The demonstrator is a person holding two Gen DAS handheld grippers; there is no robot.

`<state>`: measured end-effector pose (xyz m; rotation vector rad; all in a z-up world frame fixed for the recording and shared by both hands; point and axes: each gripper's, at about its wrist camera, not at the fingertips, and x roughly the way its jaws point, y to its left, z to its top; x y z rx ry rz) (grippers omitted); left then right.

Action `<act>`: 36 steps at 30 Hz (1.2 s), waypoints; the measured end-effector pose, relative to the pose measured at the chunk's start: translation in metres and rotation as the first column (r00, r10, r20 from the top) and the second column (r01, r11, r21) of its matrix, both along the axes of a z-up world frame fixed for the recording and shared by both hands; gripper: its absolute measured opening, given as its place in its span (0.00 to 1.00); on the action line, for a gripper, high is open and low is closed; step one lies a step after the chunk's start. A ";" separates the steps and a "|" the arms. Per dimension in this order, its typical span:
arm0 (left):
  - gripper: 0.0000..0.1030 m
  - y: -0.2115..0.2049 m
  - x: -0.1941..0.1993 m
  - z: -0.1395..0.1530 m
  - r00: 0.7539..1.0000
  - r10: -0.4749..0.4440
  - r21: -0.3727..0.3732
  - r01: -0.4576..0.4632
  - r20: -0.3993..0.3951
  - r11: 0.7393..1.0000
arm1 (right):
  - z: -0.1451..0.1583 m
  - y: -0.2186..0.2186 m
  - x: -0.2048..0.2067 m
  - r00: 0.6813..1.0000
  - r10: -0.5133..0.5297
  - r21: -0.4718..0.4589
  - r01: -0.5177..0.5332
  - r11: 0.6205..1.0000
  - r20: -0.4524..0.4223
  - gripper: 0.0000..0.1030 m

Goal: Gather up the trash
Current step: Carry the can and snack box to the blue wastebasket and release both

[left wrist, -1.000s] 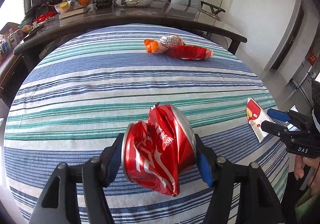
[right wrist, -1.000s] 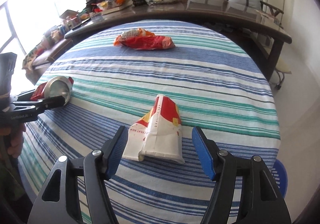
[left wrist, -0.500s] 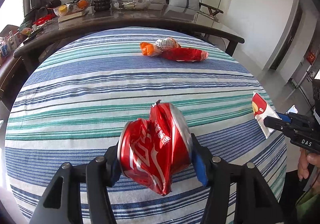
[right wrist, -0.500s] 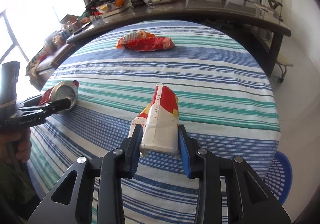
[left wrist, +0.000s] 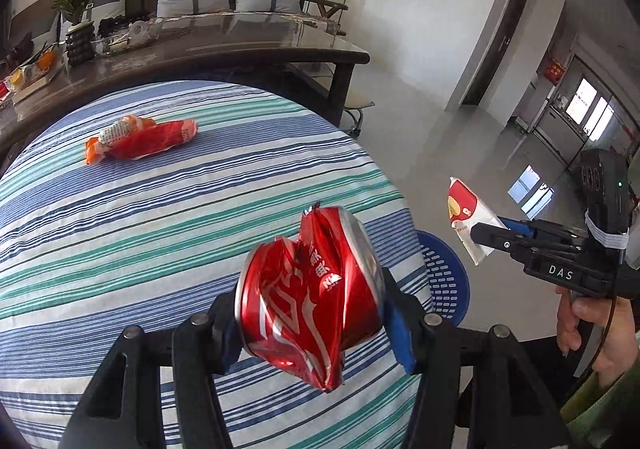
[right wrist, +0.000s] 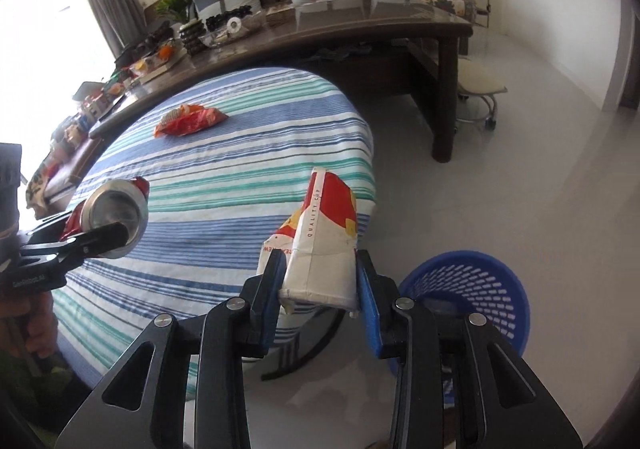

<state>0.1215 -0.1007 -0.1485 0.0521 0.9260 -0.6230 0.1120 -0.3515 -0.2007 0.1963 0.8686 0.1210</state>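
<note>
Left tongs (left wrist: 312,323): one pair, blue pads pressed against the two sides of a crushed red can (left wrist: 308,297); the jaws stand part-way apart, as wide as the dented can lets them, having closed a little further just before.
Crushed red can: one, lifted clear of the table, hanging above the striped cloth near its right-hand edge in the left wrist view; its silver end (right wrist: 116,215) faces the right wrist camera.
Right tongs (right wrist: 320,289): one pair, jaws narrow, having just closed on a flattened paper cup (right wrist: 320,245); both blue pads press its white lower part.
Flattened paper cup: one, white with red and yellow print, held up in the air past the table edge, beside and above the basket.
Basket (right wrist: 488,289): one, blue plastic with slotted walls, standing on the pale floor just beside the table.
Wrappers left on the table: a small heap (left wrist: 140,139) of red and orange snack packets on the far part of the cloth; two seem to lie touching, though the exact count is hard to tell.
Table (left wrist: 120,229): one round table under a blue, teal and white striped cloth.
Hands: one (left wrist: 588,325) grips the right handle; the other (right wrist: 32,329) shows dimly at the left handle.
</note>
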 end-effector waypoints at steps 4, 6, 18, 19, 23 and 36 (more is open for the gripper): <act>0.58 -0.073 -0.010 -0.007 0.991 -0.119 0.003 0.119 -0.065 0.993 | -0.005 -0.051 -0.016 0.997 -0.070 -0.040 0.069 0.997 -0.041 0.34; 0.57 -0.109 -0.012 -0.014 0.984 -0.158 0.020 0.160 -0.088 0.987 | -0.009 -0.074 -0.020 0.993 -0.101 -0.057 0.098 0.994 -0.062 0.34; 0.58 -0.237 -0.001 -0.072 0.954 -0.268 0.075 0.280 -0.135 0.957 | -0.059 -0.173 -0.031 0.959 -0.244 0.038 0.252 0.967 -0.146 0.35; 0.58 -0.242 0.000 -0.076 0.953 -0.273 0.079 0.285 -0.135 0.955 | -0.059 -0.176 -0.031 0.959 -0.245 0.038 0.253 0.967 -0.144 0.35; 0.58 -0.257 0.005 -0.091 0.947 -0.286 0.096 0.302 -0.148 0.948 | -0.063 -0.190 -0.029 0.956 -0.255 0.046 0.264 0.963 -0.145 0.35; 0.61 -0.282 0.003 -0.109 0.928 -0.347 0.117 0.363 -0.139 0.924 | -0.074 -0.207 -0.020 0.946 -0.282 0.105 0.300 0.948 -0.159 0.52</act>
